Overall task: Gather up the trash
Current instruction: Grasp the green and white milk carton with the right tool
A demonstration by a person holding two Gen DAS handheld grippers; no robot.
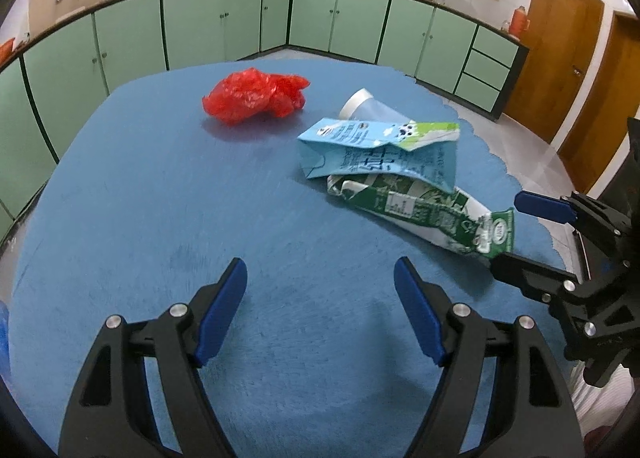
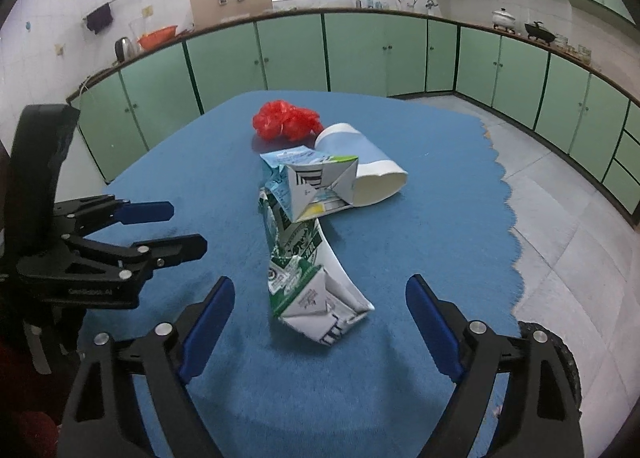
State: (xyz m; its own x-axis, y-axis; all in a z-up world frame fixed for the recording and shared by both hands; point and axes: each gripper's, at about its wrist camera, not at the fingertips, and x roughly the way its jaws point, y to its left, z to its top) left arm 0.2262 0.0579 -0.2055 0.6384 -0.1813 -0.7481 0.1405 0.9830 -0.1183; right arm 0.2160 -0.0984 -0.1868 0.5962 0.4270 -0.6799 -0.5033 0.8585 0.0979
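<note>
Right now both tools hang over the desk (image 1: 120,186), which is covered with a blue fuzzy cloth. The left hand-held gripper (image 1: 320,274) has its blue-padded fingers spread wide, and only bare cloth shows between them; it has hold of nothing. The right hand-held gripper (image 2: 320,290) is likewise spread wide and grips nothing, though the near end of a flattened green-and-white milk carton (image 2: 308,278) lies between its fingers, closer to the left one, with neither pad touching it.

Seen from the right wrist, that carton stretches away from the right hand-held gripper toward a crushed light-blue-and-white drink carton (image 2: 316,186), whose near end overlaps the far end of the green one. Just beyond and to the right of the blue carton lies a pale blue-and-white paper cup (image 2: 360,162), tipped on its side with its mouth facing the right hand-held gripper. Farthest ahead sits a crumpled red plastic bag (image 2: 286,120), close behind the cup and the blue carton.

From the left wrist, all the trash lies ahead of the left hand-held gripper and mostly to its right, the red bag being nearest to straight ahead. Green kitchen cabinets (image 1: 224,26) stand behind the desk.
</note>
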